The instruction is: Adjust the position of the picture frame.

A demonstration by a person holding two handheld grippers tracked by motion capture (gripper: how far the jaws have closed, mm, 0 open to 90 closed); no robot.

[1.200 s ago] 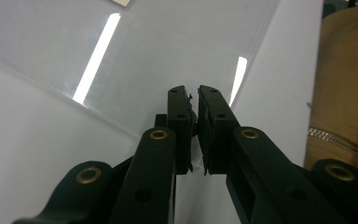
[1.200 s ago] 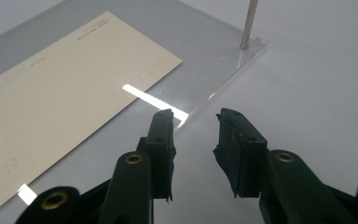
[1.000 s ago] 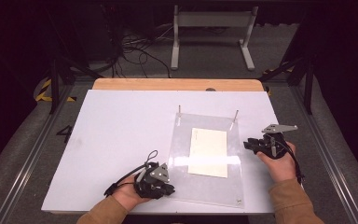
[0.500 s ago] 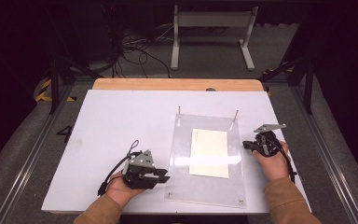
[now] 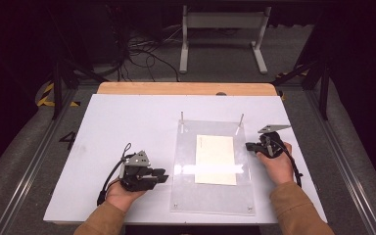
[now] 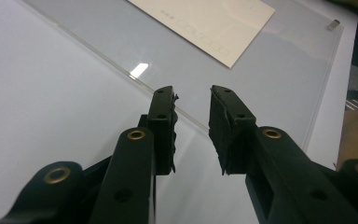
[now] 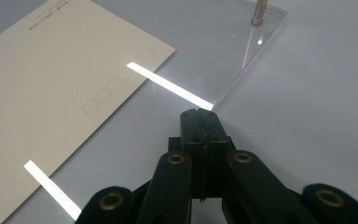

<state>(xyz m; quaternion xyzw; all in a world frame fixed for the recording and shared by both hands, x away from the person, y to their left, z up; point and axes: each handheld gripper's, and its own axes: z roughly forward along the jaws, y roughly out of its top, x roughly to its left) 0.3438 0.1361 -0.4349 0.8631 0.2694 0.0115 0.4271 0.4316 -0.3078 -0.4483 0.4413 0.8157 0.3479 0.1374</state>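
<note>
Two tongs: left tongs (image 6: 192,100) spread slightly over clear acrylic sheet (image 6: 261,60); right tongs (image 7: 200,113) pressed together.

White tabletop (image 5: 127,122) with a strip of bare wood (image 5: 186,88) along its far edge. Grey carpeted floor (image 5: 215,63) beyond, in dim light. A white metal stand (image 5: 223,34) sits far centre; black cables (image 5: 137,49) lie tangled at far left. Yellow-black tape (image 5: 44,93) marks the left floor.

We are seeing overhead light glaring in white strips off the clear sheet (image 7: 242,42); surroundings are lying dark.
</note>
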